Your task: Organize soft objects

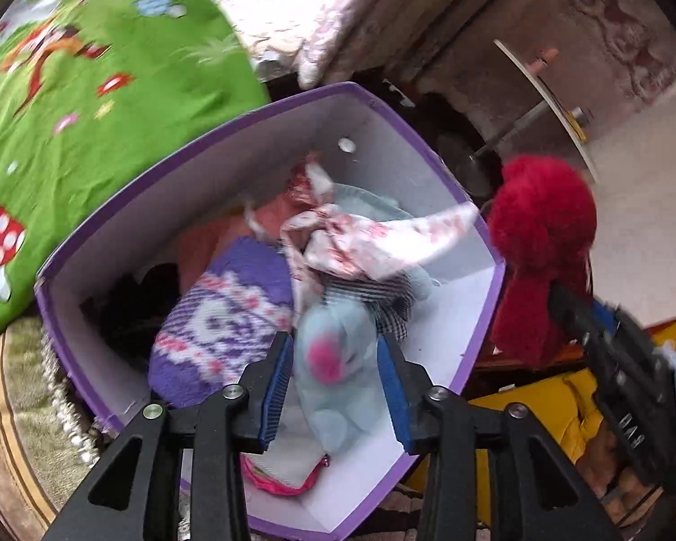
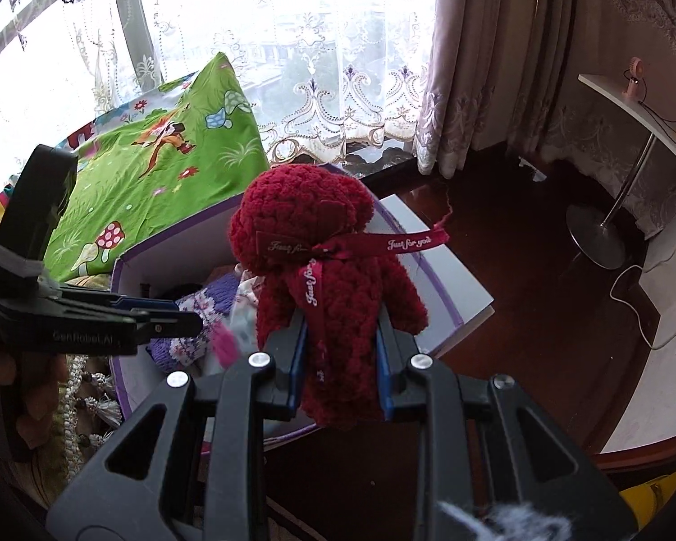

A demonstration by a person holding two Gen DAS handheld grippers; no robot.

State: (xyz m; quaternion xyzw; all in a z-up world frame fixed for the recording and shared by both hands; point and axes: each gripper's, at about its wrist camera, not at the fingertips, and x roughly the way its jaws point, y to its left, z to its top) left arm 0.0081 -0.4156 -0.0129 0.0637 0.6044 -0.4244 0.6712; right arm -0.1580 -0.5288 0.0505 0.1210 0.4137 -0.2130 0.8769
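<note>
Fig. Two-gripper packing of soft toys into the purple-rimmed box (image 1: 266,117).

L gripper (image 1: 333,378) sits over the box interior w/ a pale blue plush (image 1: 333,360) between its blue pads (image 1: 277,374). The frame is motion-blurred, so whether the pads pinch the plush or merely straddle it cannot be told.

R gripper (image 2: 340,360) is clenched on the lower body of a dark red knitted bear (image 2: 320,279), held upright w/ its "Just for you" ribbon (image 2: 410,241) trailing right. The bear hangs just outside the box's near-right rim, not yet inside.

Already in the box: a purple patterned knit (image 1: 221,320), a floral cloth (image 1: 383,234) draped over the right wall, and other fabrics.

Suggested technique: carry the bear over the rim toward the bare white floor at the near-right corner, lower until it rests, then release. Keep the two tools apart, as they work close together. Risk: the ribbon or draped cloth snagging on the rim.
</note>
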